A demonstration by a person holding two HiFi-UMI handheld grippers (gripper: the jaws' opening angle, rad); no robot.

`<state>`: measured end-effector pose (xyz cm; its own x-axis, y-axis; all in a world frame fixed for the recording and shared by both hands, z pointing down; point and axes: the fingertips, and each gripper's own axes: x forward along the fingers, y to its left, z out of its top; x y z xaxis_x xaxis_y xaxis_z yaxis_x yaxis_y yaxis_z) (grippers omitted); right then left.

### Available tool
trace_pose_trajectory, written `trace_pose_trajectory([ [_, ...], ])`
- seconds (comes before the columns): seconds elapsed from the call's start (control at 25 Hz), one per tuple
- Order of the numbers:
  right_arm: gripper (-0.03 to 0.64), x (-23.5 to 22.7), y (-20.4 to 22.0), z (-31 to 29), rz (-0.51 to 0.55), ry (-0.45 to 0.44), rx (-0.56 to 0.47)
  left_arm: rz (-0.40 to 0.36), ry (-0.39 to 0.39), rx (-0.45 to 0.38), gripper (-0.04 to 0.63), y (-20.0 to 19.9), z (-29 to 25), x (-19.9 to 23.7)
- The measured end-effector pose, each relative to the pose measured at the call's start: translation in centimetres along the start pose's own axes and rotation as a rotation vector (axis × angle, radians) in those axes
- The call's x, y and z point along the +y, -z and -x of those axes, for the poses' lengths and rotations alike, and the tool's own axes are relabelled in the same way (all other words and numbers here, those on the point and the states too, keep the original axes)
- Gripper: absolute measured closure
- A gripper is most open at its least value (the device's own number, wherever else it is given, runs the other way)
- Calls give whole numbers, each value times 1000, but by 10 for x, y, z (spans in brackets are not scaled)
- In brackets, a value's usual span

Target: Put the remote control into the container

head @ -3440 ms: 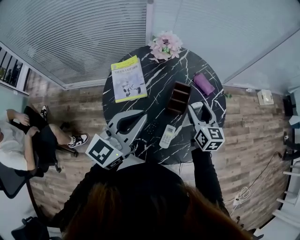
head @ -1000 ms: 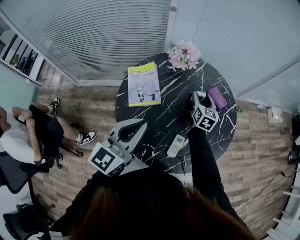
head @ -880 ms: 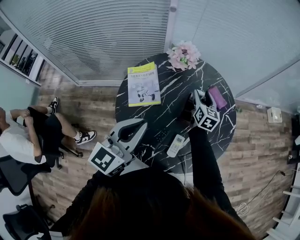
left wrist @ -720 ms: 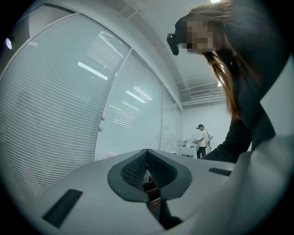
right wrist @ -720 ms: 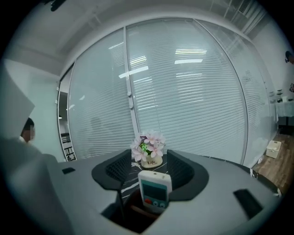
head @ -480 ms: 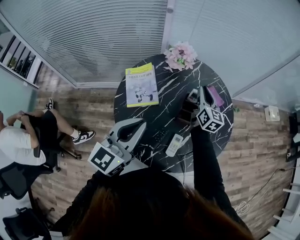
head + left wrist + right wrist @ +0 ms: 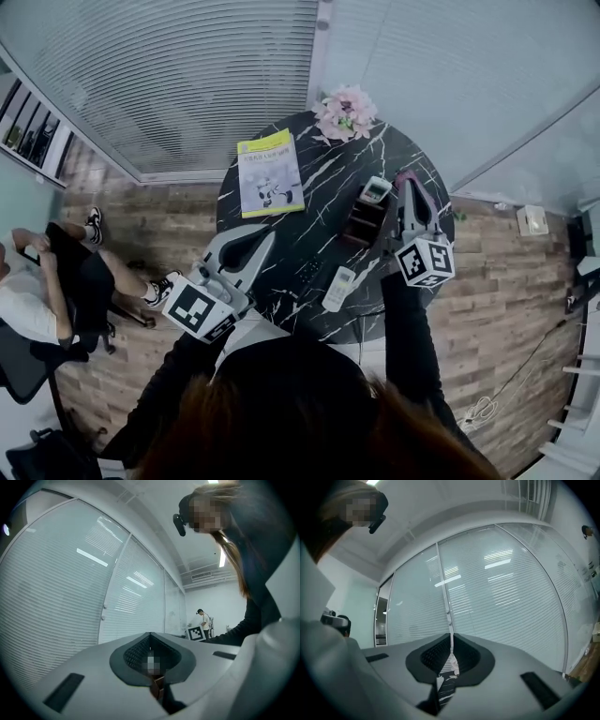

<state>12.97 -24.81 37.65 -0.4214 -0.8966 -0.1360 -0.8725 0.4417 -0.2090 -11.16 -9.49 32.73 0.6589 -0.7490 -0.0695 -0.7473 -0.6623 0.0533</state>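
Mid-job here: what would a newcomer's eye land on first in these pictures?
The round black marble table fills the head view's middle, pink flowers at its far edge. A white remote pokes out of the brown container right of centre, while a second white remote lies flat near the near edge.
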Motion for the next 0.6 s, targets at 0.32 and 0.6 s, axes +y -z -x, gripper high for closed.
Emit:
trace_pose_trajectory([
  [0.32, 586, 31, -30, 57, 72, 15, 18, -14, 15, -10, 586, -2, -9, 0],
  [0.6, 584, 56, -37, 105, 74, 36, 67, -10, 30, -9, 586, 2, -15, -8],
])
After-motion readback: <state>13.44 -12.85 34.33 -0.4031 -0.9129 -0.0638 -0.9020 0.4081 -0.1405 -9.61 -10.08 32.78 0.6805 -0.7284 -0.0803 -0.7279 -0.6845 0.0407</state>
